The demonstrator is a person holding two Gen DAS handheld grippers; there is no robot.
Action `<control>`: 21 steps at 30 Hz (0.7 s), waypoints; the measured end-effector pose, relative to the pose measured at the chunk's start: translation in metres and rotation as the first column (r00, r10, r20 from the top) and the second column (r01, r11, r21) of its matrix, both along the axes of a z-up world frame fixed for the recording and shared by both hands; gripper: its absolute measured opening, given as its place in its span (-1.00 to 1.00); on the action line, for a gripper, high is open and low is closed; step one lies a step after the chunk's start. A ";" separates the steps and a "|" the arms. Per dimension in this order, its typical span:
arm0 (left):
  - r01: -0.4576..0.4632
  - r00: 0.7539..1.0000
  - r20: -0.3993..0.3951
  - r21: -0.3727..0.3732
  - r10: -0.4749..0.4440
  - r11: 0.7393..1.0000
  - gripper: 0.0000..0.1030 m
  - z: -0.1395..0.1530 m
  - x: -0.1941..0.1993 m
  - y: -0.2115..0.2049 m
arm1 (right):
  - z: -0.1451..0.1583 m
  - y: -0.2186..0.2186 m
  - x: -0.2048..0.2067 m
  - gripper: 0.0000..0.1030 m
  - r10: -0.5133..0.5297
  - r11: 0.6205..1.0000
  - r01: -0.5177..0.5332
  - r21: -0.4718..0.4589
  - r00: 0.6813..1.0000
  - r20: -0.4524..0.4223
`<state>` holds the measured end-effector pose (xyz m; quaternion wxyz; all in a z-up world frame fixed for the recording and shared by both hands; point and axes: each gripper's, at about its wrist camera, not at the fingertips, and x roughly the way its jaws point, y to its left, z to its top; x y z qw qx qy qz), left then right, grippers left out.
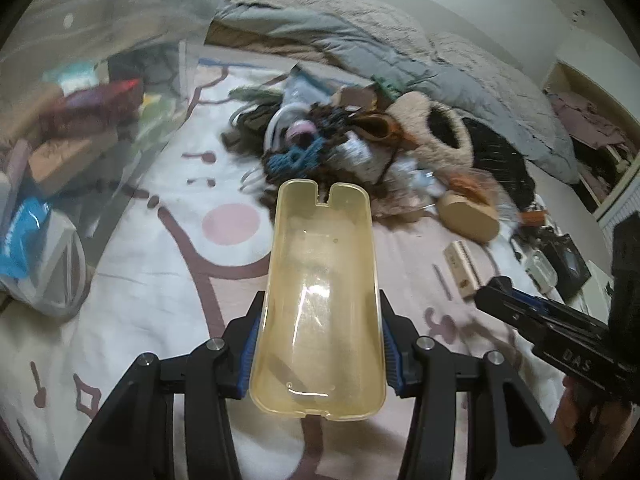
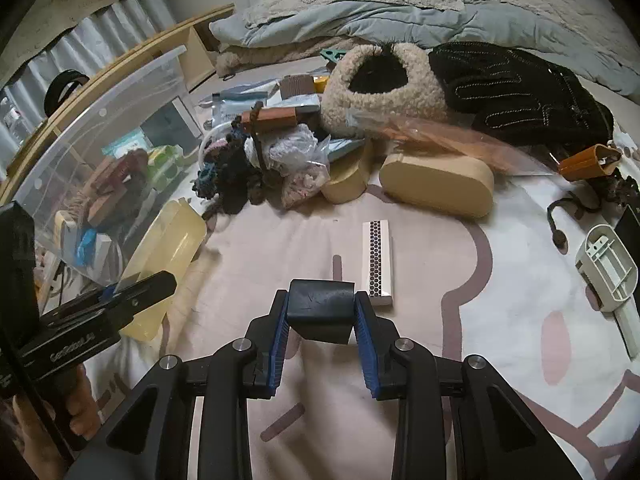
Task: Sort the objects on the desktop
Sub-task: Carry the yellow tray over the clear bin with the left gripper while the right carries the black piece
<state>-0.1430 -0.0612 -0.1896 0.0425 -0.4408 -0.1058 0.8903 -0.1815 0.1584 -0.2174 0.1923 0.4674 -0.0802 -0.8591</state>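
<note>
Both tongs loaded over the bed

Your left tongs (image 1: 320, 344) clamp the light, flexible phone case (image 1: 320, 296) by its long edges; right tongs (image 2: 320, 320) pinch a stiff black block (image 2: 321, 308); bin (image 2: 100, 128) at ten o'clock.

Bed with cartoon-print sheet (image 2: 500, 320). On it: matchbox (image 2: 377, 263), tan case (image 2: 436, 186), white plastic part (image 2: 608, 268), clutter pile (image 2: 256, 160) near clear bin (image 2: 104, 128), fleece slipper (image 2: 384, 84), black gloves (image 2: 520, 88), grey duvet (image 2: 360, 20) at back.

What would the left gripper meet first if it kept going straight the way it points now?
Probably the tangled clutter pile on the bed; the yellowish phone case it holds would reach it first. Depth is uncertain.
</note>
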 end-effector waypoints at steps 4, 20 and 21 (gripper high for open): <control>0.037 0.999 -0.040 -0.007 -0.037 0.999 -0.05 0.015 0.006 0.007 | 0.010 0.006 0.003 -0.38 -0.016 0.999 0.016 -0.052 1.000 -0.007; 0.123 0.973 -0.192 -0.056 -0.131 0.991 -0.05 0.103 0.025 -0.008 | 0.083 0.004 0.029 -0.38 -0.016 0.990 -0.003 -0.139 0.991 -0.134; 0.123 0.971 -0.198 -0.057 -0.132 0.991 -0.05 0.109 0.025 -0.012 | 0.090 0.000 0.030 -0.38 -0.008 0.989 -0.014 -0.145 0.989 -0.147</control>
